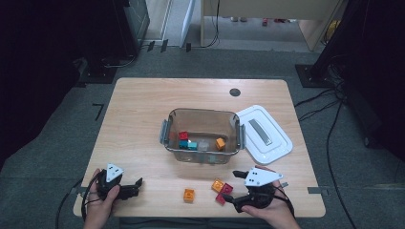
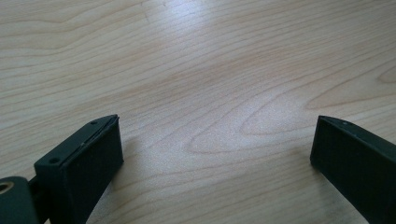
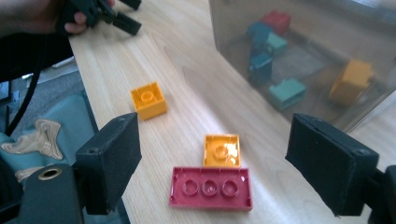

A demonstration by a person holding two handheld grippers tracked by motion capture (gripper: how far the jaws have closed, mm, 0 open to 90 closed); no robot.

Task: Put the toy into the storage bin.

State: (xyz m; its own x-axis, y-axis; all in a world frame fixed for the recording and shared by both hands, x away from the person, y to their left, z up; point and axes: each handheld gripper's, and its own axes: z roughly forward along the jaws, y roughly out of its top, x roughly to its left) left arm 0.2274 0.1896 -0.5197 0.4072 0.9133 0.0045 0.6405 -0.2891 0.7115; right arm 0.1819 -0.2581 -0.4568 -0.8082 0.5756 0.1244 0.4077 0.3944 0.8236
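Observation:
Near the table's front edge, my right gripper (image 1: 232, 187) stands open, its jaws pointing left at a flat red brick (image 1: 224, 193) and an orange brick (image 1: 218, 185) that touch each other. In the right gripper view these two, the red brick (image 3: 211, 188) and the orange brick (image 3: 222, 150), lie on the wood between the wide-apart jaws of my right gripper (image 3: 217, 130), and no pad touches them. A second orange brick (image 1: 189, 194) (image 3: 148, 100) lies alone further left. My left gripper (image 1: 136, 187) (image 2: 217, 126) is open over bare wood at the front left.
A clear plastic bin (image 1: 203, 112) (image 3: 299, 28) in mid-table holds red, teal, orange and clear bricks. Its white lid (image 1: 265, 133) lies to the right of it. A black round grommet (image 1: 234, 92) sits in the tabletop behind. Cables trail off the front edge.

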